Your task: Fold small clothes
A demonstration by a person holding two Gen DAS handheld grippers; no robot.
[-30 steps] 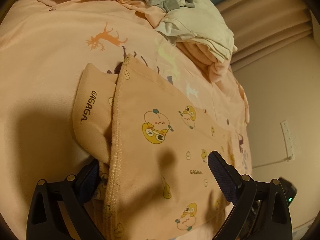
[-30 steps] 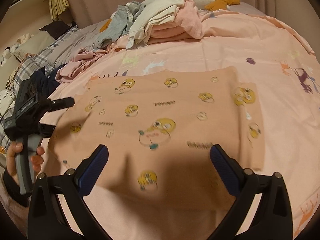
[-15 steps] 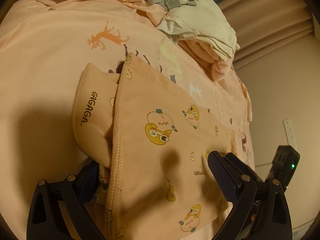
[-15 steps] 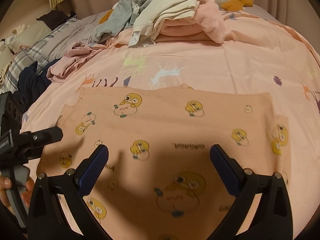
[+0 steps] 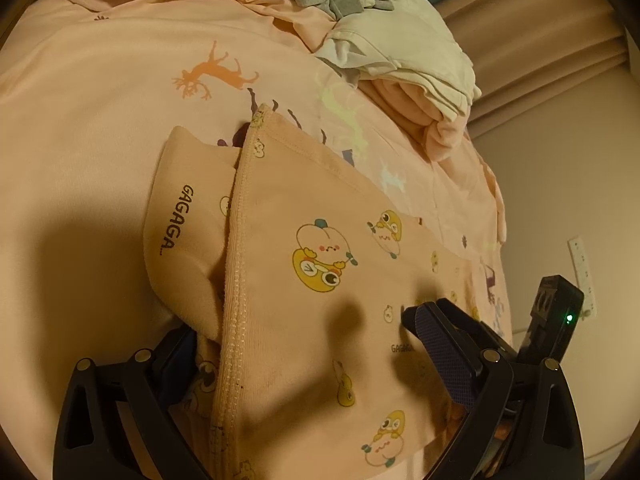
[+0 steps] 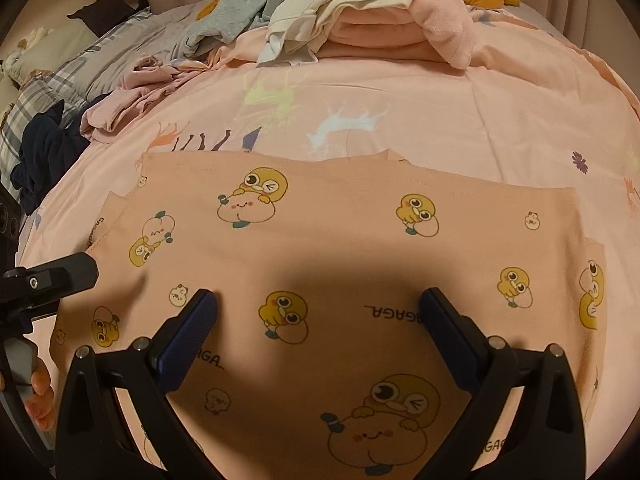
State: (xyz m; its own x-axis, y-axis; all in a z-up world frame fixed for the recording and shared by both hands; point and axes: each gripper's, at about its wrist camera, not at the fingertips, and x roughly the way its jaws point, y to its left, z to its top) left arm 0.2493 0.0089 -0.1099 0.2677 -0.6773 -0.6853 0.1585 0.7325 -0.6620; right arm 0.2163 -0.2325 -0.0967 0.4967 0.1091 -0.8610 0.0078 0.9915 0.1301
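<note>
In the left wrist view, the left gripper [image 5: 308, 328] sits low at one end of a peach garment [image 5: 320, 280] spread on the bedsheet [image 5: 100, 140]. Its jaws are spread wide and grip nothing: the cloth lies between them, with a stitched hem [image 5: 236, 280] running up from the lower edge. The left finger is partly tucked under a folded-back flap [image 5: 184, 232], which suggests the tool is placed to catch or steady this end for the next fold. The flap reads "GAGAGA..." in dark letters, and a smaller "GAGAGA" is printed near the right finger, among yellow cartoon characters. Part of the right gripper's body, with a green light, shows at the right edge. A pile of clothes [image 5: 392, 52] lies at the far side of the bed.

In the right wrist view, the right gripper [image 6: 320, 304] hovers over the middle of the same garment [image 6: 360, 232], which lies flat across the sheet [image 6: 440, 112]. Its jaws are also released and wide apart, with only printed fabric between the blue pads [image 6: 192, 328]; whether they touch the cloth I cannot tell. This looks like lining up a crease across the middle. Upside-down "GAGAGA" lettering shows between and below the fingers. The left gripper [image 6: 60, 276] reaches in from the left edge, beside the garment's end. Unfolded clothes [image 6: 360, 12] wait behind.
</note>
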